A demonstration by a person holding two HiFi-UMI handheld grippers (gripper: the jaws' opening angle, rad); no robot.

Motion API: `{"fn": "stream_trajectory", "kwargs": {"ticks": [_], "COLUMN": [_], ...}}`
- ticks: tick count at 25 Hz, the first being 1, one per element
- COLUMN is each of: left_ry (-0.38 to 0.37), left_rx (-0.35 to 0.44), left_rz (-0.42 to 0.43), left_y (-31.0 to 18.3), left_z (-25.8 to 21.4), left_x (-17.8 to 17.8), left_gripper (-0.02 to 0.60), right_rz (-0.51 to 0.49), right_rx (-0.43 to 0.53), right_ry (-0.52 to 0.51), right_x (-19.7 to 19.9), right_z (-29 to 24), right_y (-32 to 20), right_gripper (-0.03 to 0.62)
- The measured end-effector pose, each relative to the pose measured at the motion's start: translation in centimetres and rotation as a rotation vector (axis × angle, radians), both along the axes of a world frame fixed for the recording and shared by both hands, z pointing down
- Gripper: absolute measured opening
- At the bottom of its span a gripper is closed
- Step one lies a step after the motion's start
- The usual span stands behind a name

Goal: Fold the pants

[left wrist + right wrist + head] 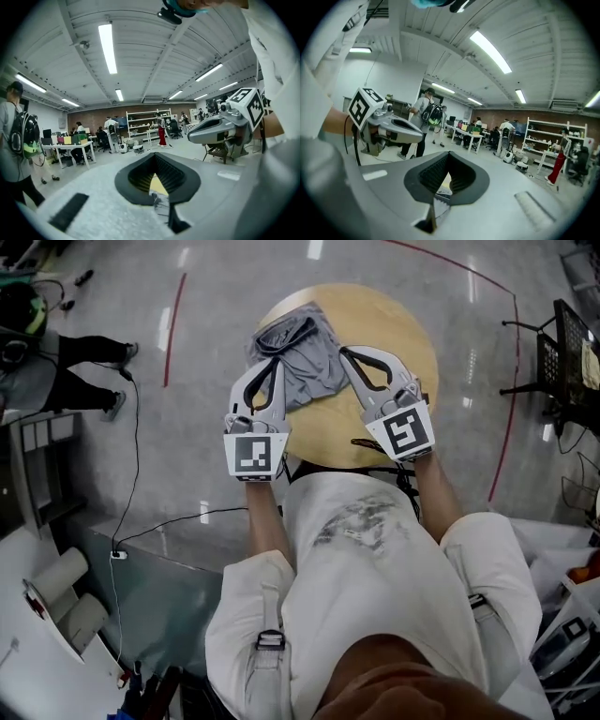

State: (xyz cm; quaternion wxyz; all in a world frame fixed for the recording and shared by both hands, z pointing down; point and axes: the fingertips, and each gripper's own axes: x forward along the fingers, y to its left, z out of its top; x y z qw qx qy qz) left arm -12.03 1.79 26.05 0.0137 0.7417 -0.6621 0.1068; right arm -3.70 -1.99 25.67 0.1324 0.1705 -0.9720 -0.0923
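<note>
Grey pants (305,371) lie bunched on a round wooden table (398,329), dark waistband toward the far left. My left gripper (265,360) is shut with its tips at the pants' left edge, and my right gripper (347,352) is shut at their right edge. Both are held high over the table's near side, and the cloth spans between the tips. In the left gripper view the jaws (154,157) are closed, with a strip of grey cloth and yellow tabletop showing below them. The right gripper view has closed jaws (449,155) too, with cloth hanging under the tips.
A person in dark trousers (89,357) stands at the left beside a black floor cable (136,456). A black wire rack (574,348) stands at the right, and white rolls (61,577) lie at the lower left. Red lines mark the floor around the table.
</note>
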Motion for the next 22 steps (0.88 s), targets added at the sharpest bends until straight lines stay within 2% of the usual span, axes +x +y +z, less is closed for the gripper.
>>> {"fn": "stream_trajectory", "kwargs": {"ticks": [3,6,15,20,22], "left_ry": [0.025,0.066,0.104,0.098,0.1], "left_rx": [0.005,0.024,0.007,0.02,0.034], "left_rz": [0.008,0.01,0.012,0.016,0.02], "left_y": [1.5,2.9,5.1,5.6,5.6], "left_z": [-1.0,-1.4,-1.0,-1.6,-1.9], "left_x": [1.8,3.2,5.1,5.8,6.1], "left_gripper": [0.008,0.008,0.008,0.008,0.008], "right_rz": [-0.043,-0.036,-0.03,-0.019,-0.029], "right_rx": [0.002,-0.048,-0.09,-0.143,-0.122], "right_ry": [-0.097,-0.182,-0.094,-0.093,-0.095], "right_x": [1.1,2.3,4.7,5.4,5.5], "right_z": [-2.1,-3.4,-1.3,-1.3,-1.5], "right_y": [1.5,2.8,4.8,5.7,5.8], "right_gripper": [0.008,0.006,0.006,0.006,0.006]}}
